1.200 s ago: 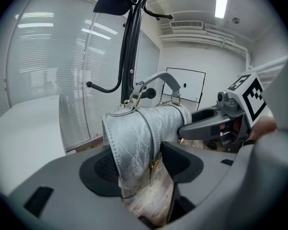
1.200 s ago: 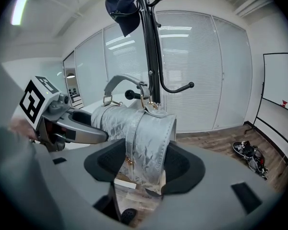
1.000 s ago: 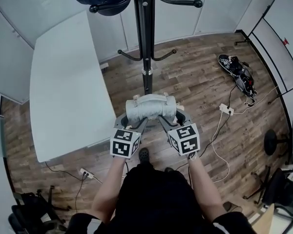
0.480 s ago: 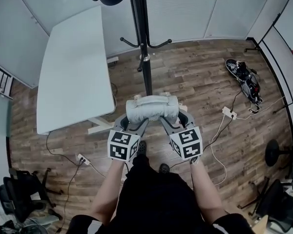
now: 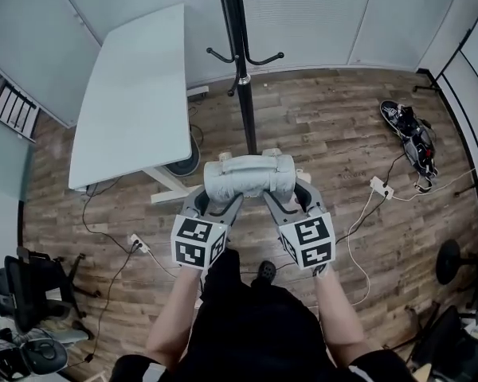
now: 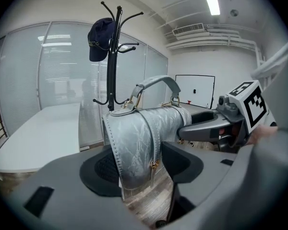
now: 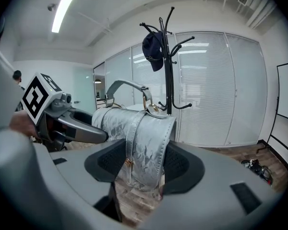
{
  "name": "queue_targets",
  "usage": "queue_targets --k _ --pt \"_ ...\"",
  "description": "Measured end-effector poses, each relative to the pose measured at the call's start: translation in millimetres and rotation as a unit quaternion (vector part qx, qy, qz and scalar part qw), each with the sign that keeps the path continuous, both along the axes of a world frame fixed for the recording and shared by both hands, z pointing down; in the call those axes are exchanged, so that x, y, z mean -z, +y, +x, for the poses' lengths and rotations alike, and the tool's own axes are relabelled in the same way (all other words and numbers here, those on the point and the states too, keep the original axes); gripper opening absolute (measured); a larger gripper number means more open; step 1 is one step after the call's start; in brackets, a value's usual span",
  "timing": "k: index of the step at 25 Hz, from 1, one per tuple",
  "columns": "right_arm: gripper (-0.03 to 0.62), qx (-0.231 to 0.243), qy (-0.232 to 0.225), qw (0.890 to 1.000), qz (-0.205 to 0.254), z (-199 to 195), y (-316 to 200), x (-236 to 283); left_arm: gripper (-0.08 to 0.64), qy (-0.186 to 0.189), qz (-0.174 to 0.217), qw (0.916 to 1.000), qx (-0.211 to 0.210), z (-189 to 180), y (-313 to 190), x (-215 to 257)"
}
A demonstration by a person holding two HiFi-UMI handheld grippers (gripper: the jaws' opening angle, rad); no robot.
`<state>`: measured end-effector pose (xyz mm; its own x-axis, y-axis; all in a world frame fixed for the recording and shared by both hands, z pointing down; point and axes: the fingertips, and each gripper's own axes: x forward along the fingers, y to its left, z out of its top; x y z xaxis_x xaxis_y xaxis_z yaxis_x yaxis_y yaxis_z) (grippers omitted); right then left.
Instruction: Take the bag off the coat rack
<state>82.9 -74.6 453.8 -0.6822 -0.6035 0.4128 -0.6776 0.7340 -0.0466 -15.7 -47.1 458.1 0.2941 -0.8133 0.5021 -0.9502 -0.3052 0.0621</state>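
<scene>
- Both grippers grip the bag (image 5: 248, 177): the left gripper (image 5: 213, 204) clamps one end with its jaws set wide around it, and the right gripper (image 5: 288, 202) has the other end, its jaws closing slightly on it.
- Bag is off the rack (image 5: 240, 62), held level above the floor (image 5: 342, 134) in front of the pole.
- Best done by gripping evenly on both sides, holding the bag level and steering wide of the low hooks.
- Bag's flap is strapped shut, so its contents cannot be seen.
</scene>
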Motion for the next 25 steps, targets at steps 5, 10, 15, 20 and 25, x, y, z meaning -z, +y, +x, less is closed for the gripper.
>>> queue_targets --k 5,10,15,20,25 --pt "0.244 0.012 -0.012 1.0 0.005 -2 3 6 0.268 -0.018 0.007 0.9998 0.01 -2 6 10" --pt "0.244 0.016 -0.01 1.0 0.009 -6 5 9 0.268 -0.017 0.009 0.9997 0.013 -6 9 13" --pt "0.241 0.025 -0.008 1.0 0.015 -9 12 18 0.268 -0.018 0.012 0.9996 0.018 -8 16 21" --pt "0.241 0.029 -0.004 0.999 0.027 -15 17 23 0.272 -0.033 0.025 0.9989 0.021 -13 21 28" --pt "0.241 0.028 -0.002 0.999 0.028 -12 27 23 0.272 -0.042 0.032 0.9983 0.026 -10 32 29"
